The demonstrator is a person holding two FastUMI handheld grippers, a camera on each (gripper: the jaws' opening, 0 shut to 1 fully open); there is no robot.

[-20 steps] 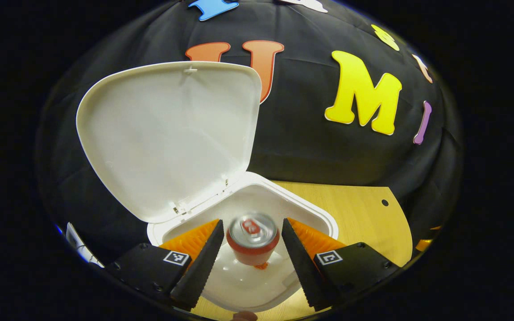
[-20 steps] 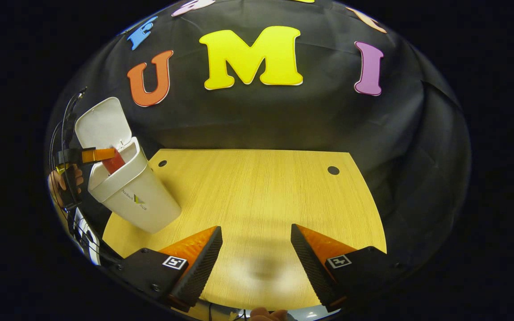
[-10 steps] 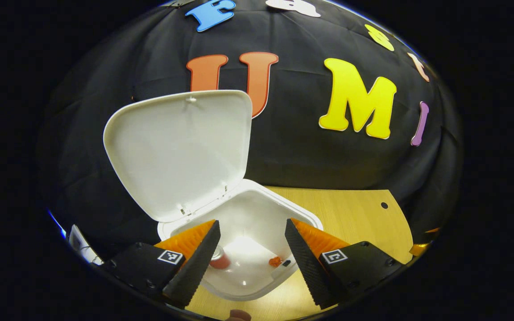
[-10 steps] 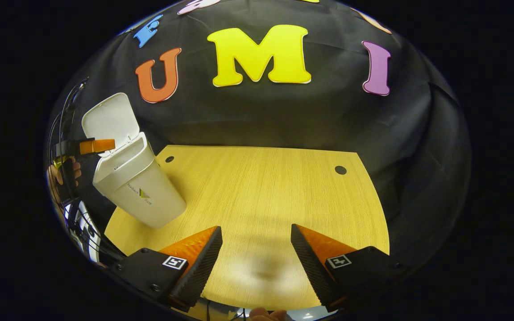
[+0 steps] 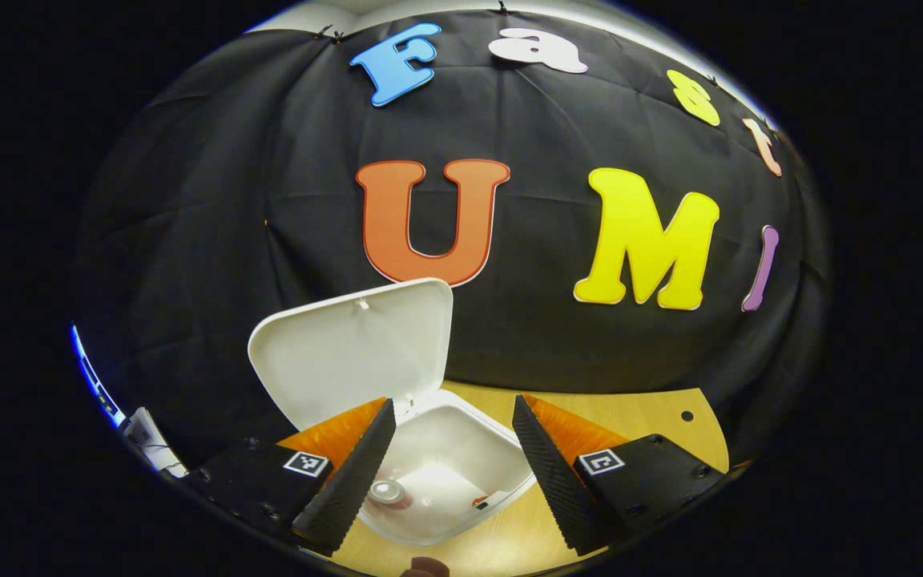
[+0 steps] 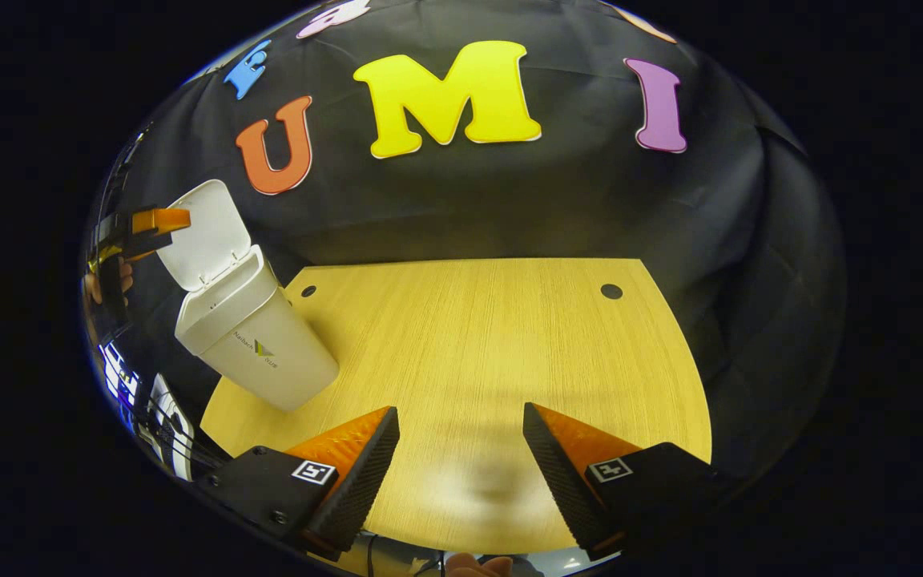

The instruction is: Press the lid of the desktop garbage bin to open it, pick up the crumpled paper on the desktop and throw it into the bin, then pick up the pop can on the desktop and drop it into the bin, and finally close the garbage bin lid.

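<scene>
the left gripper hangs spread and empty above the bin, whose lid stands up; the pop can lies inside. the right gripper, also spread, hovers over the table.

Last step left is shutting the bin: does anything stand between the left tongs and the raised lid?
Nothing visible does. The left tongs hang open above the bin, whose lid stands raised just beyond them with only open air between. The pop can lies at the bottom of the bin, clear of the rim.
</scene>
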